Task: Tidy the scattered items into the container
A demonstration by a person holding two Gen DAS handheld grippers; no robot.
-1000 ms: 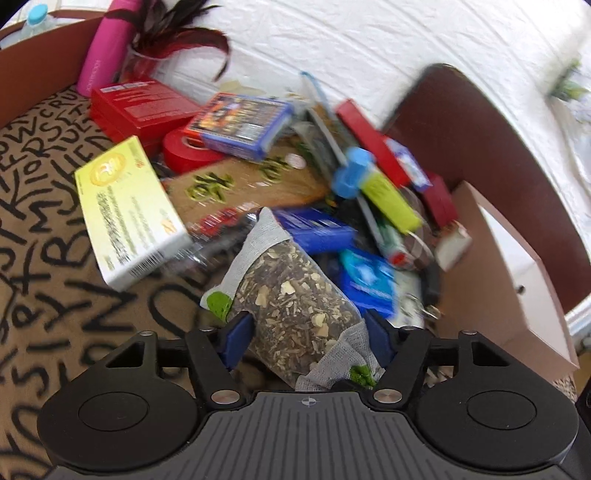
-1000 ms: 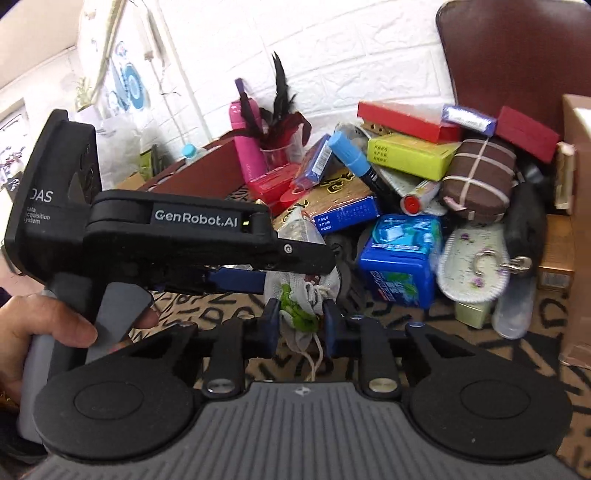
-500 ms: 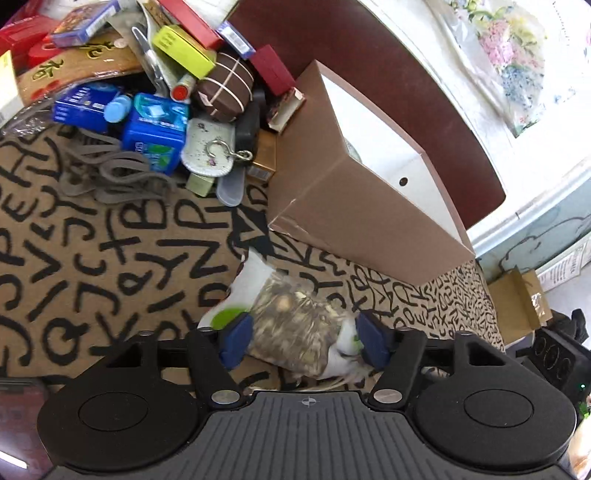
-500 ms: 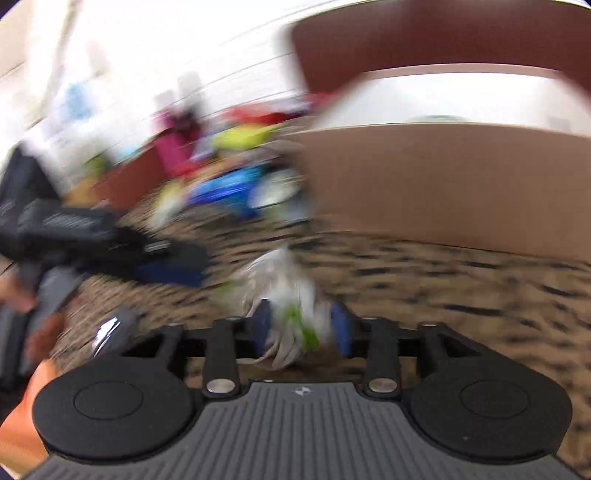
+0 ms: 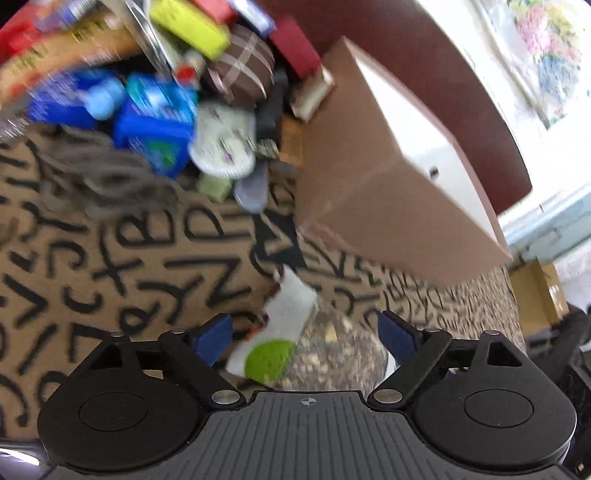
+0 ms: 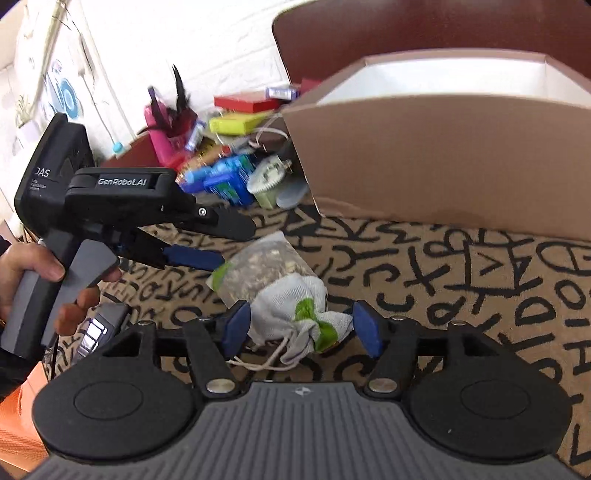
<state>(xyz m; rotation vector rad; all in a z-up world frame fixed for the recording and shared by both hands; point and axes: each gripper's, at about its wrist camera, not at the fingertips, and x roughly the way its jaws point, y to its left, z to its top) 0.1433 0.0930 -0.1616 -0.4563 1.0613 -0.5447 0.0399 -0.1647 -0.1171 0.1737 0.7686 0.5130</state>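
Observation:
A mesh sachet of dried herbs [image 6: 275,278], white with green patches, lies on the letter-print cloth [image 6: 461,280] in front of the brown cardboard box [image 6: 424,158]. It also shows in the left wrist view [image 5: 321,347]. My right gripper [image 6: 301,328] is open, its blue pads either side of the sachet's tied end without pinching it. My left gripper [image 5: 304,330] is open, its pads spread wide of the sachet; in the right wrist view the left gripper [image 6: 192,256] sits just left of the sachet. The box [image 5: 399,177] is open-topped with a white inside.
A pile of scattered items [image 5: 177,92] lies left of the box: blue packets, a yellow box, a brown checked pouch, red boxes. A pink bottle [image 6: 160,144] stands at the back. A dark red chair back [image 6: 406,33] is behind the box.
Both grippers carried the sachet from the pile to the cloth in front of the box, then opened; the sachet now lies released on the cloth.

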